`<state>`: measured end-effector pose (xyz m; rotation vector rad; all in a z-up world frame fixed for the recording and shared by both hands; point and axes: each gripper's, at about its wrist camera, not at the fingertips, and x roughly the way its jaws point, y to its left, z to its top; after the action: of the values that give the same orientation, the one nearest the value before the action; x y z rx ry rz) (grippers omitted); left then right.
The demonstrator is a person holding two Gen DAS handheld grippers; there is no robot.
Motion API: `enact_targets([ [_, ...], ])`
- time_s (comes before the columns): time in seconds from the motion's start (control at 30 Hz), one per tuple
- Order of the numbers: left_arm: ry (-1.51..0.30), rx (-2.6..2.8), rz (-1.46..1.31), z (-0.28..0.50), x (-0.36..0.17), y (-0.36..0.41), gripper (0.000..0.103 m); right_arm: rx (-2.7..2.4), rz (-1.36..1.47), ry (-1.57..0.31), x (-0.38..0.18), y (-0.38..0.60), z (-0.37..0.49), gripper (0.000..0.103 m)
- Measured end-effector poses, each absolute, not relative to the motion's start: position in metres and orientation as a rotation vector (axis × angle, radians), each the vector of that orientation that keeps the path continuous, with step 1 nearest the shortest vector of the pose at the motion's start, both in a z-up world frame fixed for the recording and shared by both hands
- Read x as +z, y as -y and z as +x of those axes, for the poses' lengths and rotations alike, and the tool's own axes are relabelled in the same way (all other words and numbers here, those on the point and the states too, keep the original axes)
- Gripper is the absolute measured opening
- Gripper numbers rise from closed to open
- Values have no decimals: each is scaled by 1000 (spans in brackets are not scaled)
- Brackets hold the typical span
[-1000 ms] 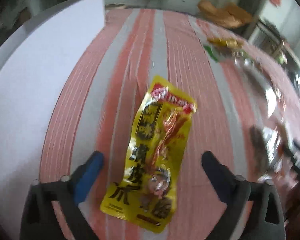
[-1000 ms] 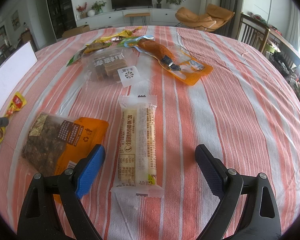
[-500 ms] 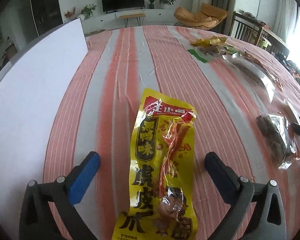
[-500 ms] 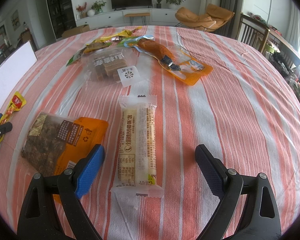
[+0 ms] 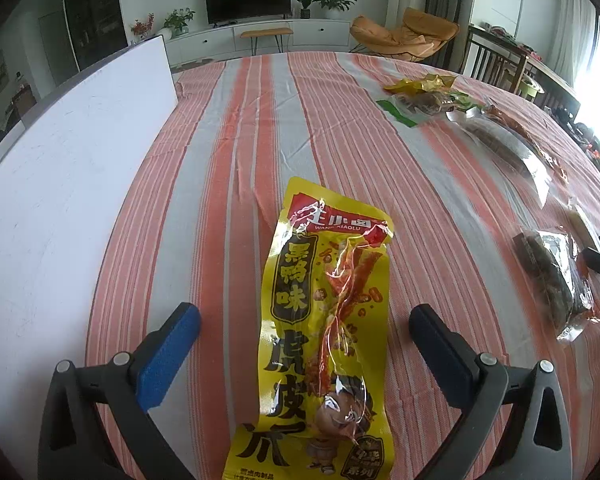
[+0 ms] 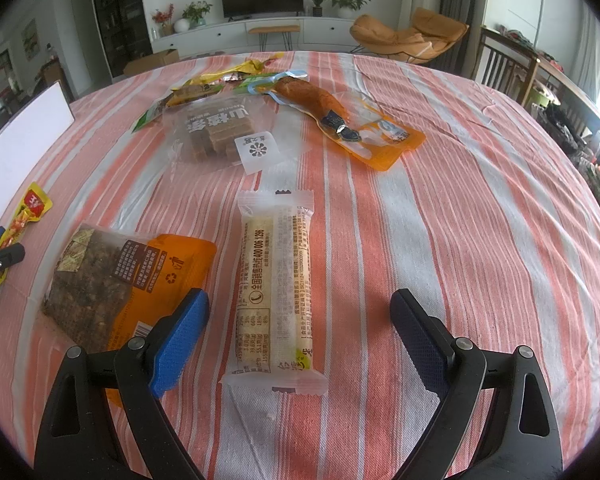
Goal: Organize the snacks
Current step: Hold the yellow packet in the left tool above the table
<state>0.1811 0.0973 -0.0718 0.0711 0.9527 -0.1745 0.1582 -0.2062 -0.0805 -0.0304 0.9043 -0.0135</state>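
A long yellow snack packet point(image 5: 324, 332) lies flat on the striped tablecloth point(image 5: 260, 128), between the fingers of my open left gripper point(image 5: 304, 320); it also shows in the right wrist view point(image 6: 24, 216) at the far left. My right gripper point(image 6: 298, 312) is open around a pale long bar in a clear wrapper point(image 6: 276, 284). An orange and brown packet point(image 6: 116, 276) lies just left of the bar, by the right gripper's left finger point(image 6: 180, 336).
A white board point(image 5: 60, 184) stands along the table's left side. At the back lie a clear bag of brown squares point(image 6: 220, 136), an orange sausage packet point(image 6: 348, 120) and a heap of yellow and green packets point(image 6: 220, 78). Chairs stand beyond the table.
The left gripper's view has steadied and tilted up, so the yellow packet now runs lower between its fingers. The right gripper has not moved.
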Motion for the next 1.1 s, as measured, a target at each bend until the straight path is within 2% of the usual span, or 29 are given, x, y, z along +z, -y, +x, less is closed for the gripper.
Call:
enact_targets([
  [1.1, -951, -170, 72, 179, -72, -96, 103, -14, -31, -904, -80, 206, 157, 94],
])
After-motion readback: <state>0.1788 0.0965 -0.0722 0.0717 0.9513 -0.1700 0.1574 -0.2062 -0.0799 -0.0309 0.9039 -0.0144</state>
